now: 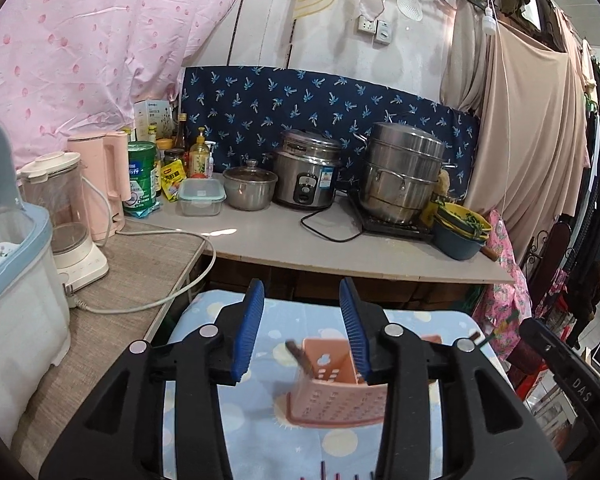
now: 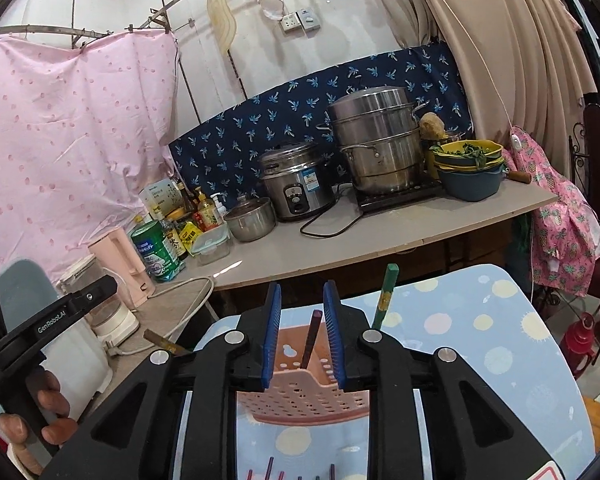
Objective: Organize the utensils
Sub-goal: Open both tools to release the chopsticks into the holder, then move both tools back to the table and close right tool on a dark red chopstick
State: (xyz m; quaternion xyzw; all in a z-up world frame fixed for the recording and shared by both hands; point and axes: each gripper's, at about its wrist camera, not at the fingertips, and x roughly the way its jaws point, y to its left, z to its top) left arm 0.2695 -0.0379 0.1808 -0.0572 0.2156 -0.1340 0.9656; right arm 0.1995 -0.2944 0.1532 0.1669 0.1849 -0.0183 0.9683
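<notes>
The left gripper (image 1: pixel 302 328) stands released, its blue pads apart with nothing between them; it hangs above and short of the pink holder (image 1: pixel 334 386). The right gripper (image 2: pixel 302 334) is also parted, more narrowly. A dark chopstick (image 2: pixel 311 338) shows in the gap between its pads, but it stands in the holder (image 2: pixel 300 384) beyond, and I cannot see either pad pressing on it, so I read that gripper as released too.

The holder sits on the dotted blue cloth (image 2: pixel 480 344) of the low table, with a green-handled utensil (image 2: pixel 386 294) leaning out at its right and a brown stick (image 2: pixel 162 342) at its left. More stick ends (image 2: pixel 270 468) peek in at the bottom edge, seemingly loose on the cloth.

The sticks look light, stiff and smooth, likely to twist or slip in a loose pinch; taking one near its middle, square across the ribbed pads, seems safest. The perforated plastic holder looks light and may tip if knocked.

Both grippers point forward and somewhat down, side by side; a hand (image 2: pixel 46 404) wraps the left one's handle.
</notes>
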